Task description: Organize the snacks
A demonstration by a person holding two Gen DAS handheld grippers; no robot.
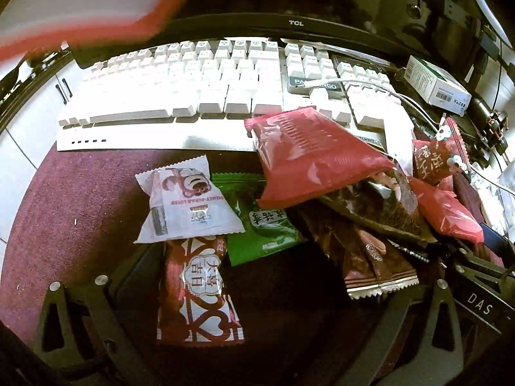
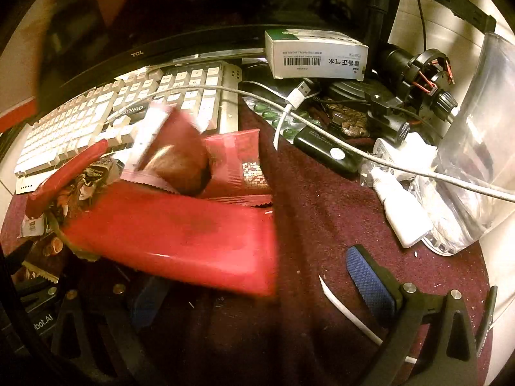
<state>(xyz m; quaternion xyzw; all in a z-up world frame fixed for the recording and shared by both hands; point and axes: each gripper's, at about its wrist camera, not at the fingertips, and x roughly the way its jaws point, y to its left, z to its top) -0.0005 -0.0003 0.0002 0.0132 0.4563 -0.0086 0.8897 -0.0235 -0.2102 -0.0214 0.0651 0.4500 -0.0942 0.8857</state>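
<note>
A pile of snack packets lies on the maroon mat [image 1: 74,199] in front of a white keyboard [image 1: 180,96]. In the left wrist view I see a white bear-print packet [image 1: 186,206], a green packet [image 1: 260,222], a red-and-white packet [image 1: 196,289], a large red packet [image 1: 309,160] and brown packets [image 1: 370,257]. My left gripper [image 1: 251,315] is open, with the red-and-white packet lying between its fingers. In the right wrist view a blurred red packet [image 2: 180,238] lies over the left finger of my open right gripper [image 2: 257,292]. Its blue right pad [image 2: 370,280] is bare.
A TCL monitor base [image 1: 296,24] stands behind the keyboard. A white medicine box [image 2: 315,53], USB cable [image 2: 296,96], black dongle [image 2: 328,151], small white bottle [image 2: 402,215] and clear plastic container [image 2: 476,148] crowd the right side of the mat.
</note>
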